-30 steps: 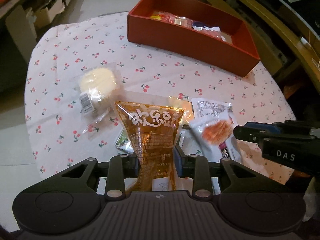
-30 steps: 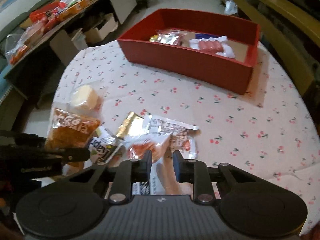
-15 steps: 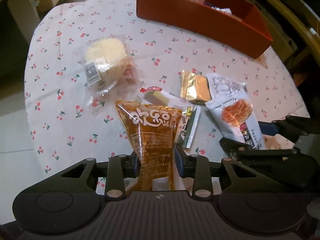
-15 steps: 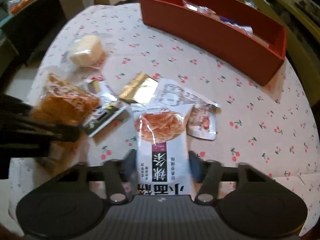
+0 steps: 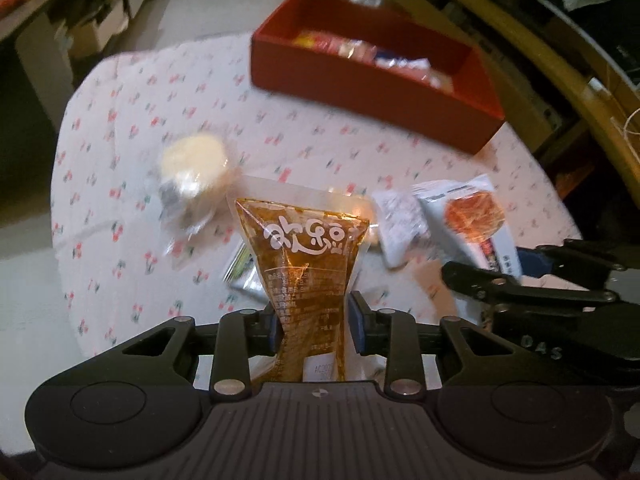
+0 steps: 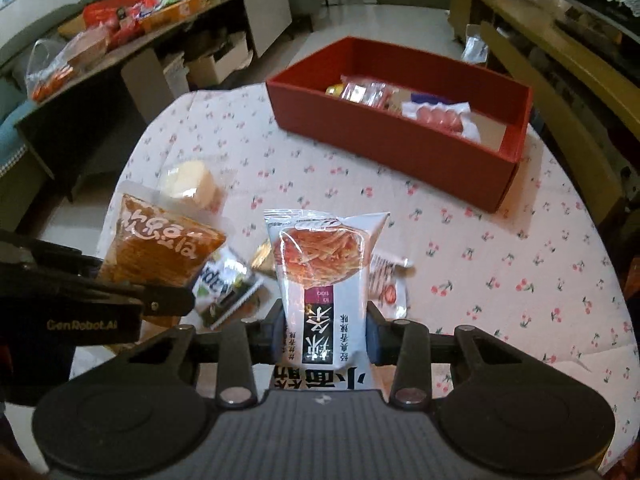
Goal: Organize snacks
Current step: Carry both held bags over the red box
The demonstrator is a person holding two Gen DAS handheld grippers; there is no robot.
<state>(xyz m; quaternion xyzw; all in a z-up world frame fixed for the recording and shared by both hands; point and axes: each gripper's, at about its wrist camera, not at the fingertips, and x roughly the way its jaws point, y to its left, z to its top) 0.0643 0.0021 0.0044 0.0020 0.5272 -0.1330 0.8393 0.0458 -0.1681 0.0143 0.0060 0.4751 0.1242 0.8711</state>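
Note:
My left gripper [image 5: 312,322] is shut on an orange-brown snack bag [image 5: 304,256] with white lettering and holds it above the table; the bag also shows in the right wrist view [image 6: 160,248]. My right gripper [image 6: 324,332] is shut on a white noodle-snack packet [image 6: 320,264] with red strips pictured, also lifted; it shows in the left wrist view [image 5: 472,220]. The red box [image 6: 400,140] stands at the far side and holds several wrapped snacks. A round pale cake in clear wrap [image 6: 192,184] lies on the cloth to the left.
Small packets lie on the cherry-print tablecloth [image 6: 500,264] under the grippers: a dark green one [image 6: 224,288], a gold one [image 6: 262,258] and a white one [image 6: 386,284]. A cluttered bench [image 6: 120,40] stands beyond the table at left, wooden furniture [image 6: 560,80] at right.
Both grippers have risen with their packets and tilted up, so the red box is back in full view. The right gripper closed on the noodle packet during the last second.

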